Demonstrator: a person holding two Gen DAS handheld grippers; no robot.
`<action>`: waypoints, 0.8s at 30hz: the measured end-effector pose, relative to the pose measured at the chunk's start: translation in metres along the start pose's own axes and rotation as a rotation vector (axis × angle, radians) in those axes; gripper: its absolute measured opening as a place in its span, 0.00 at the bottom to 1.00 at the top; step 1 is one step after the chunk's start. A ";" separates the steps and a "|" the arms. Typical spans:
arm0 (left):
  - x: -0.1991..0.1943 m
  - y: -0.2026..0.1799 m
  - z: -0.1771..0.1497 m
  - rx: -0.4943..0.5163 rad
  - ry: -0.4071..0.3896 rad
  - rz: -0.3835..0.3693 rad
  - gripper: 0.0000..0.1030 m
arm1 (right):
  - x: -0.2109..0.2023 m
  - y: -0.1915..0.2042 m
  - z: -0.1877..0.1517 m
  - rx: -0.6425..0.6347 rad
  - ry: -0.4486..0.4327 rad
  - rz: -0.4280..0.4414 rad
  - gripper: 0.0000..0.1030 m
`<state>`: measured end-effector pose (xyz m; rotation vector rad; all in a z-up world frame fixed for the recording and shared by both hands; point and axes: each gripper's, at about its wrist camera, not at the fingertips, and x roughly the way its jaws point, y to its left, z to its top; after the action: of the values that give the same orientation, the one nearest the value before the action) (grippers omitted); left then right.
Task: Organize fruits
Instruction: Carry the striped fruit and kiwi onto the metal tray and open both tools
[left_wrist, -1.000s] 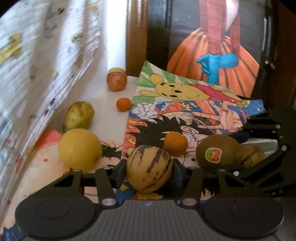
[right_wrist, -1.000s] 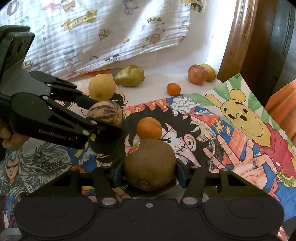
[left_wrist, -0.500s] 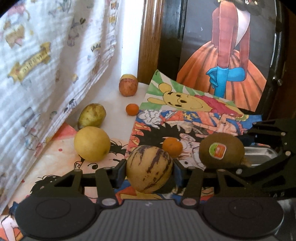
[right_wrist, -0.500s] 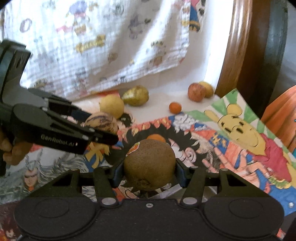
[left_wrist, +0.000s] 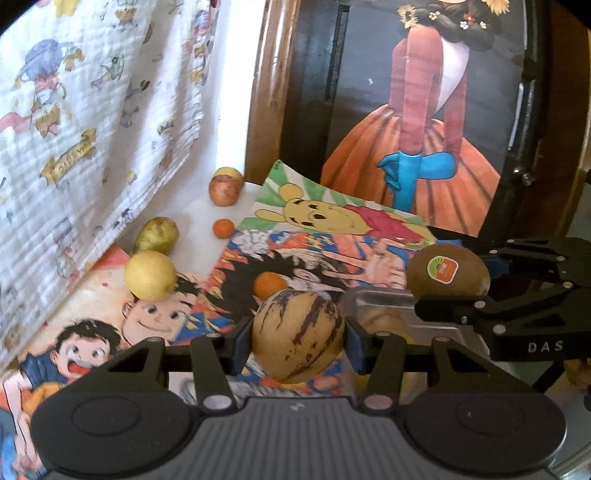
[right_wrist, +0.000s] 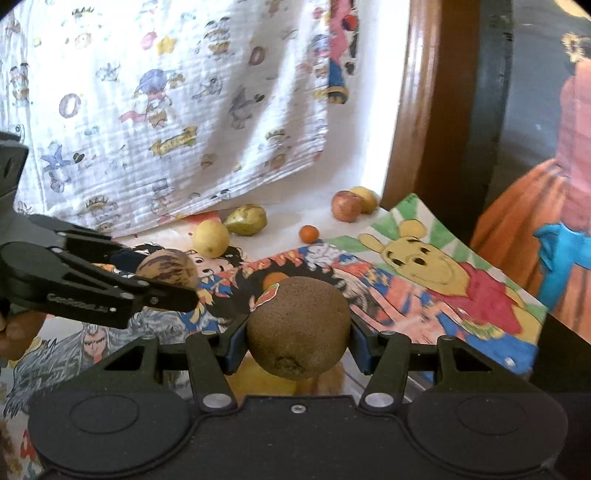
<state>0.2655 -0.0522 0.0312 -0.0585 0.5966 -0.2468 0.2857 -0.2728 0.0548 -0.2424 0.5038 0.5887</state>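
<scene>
A round tan fruit streaked with purple (left_wrist: 298, 335) sat clamped between the pads of the left gripper (left_wrist: 298, 338), lifted clear of the cartoon-printed table cover (left_wrist: 92, 332). Beside it, the right gripper (right_wrist: 298, 334) was closed on a brown fuzzy kiwi bearing an orange-and-green sticker (right_wrist: 298, 328), held aloft just above a shiny metal tray (left_wrist: 384, 299). The tray appeared to hold at least one tan fruit already, glimpsed under the right gripper; its full contents could not be made out. The step looked like carrying both fruits to the tray, and doing it well likely meant lowering each until it rested on the metal before easing the jaws, since round fruit rolls. A small orange citrus (left_wrist: 269, 283), a yellow lemon (left_wrist: 150, 275), a greenish pear (left_wrist: 157, 235) and a reddish apple (left_wrist: 224, 189) lay loose on the table beyond.
</scene>
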 end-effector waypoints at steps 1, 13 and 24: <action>-0.003 -0.004 -0.003 -0.002 0.000 -0.005 0.54 | -0.006 -0.001 -0.004 0.007 0.000 -0.008 0.56; -0.023 -0.045 -0.041 0.001 0.036 -0.054 0.54 | -0.051 -0.003 -0.054 0.073 0.021 -0.042 0.56; -0.024 -0.056 -0.070 -0.013 0.106 -0.077 0.54 | -0.052 0.007 -0.086 0.121 0.068 -0.029 0.56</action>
<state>0.1951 -0.0999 -0.0070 -0.0819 0.7018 -0.3222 0.2118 -0.3215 0.0081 -0.1549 0.5983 0.5215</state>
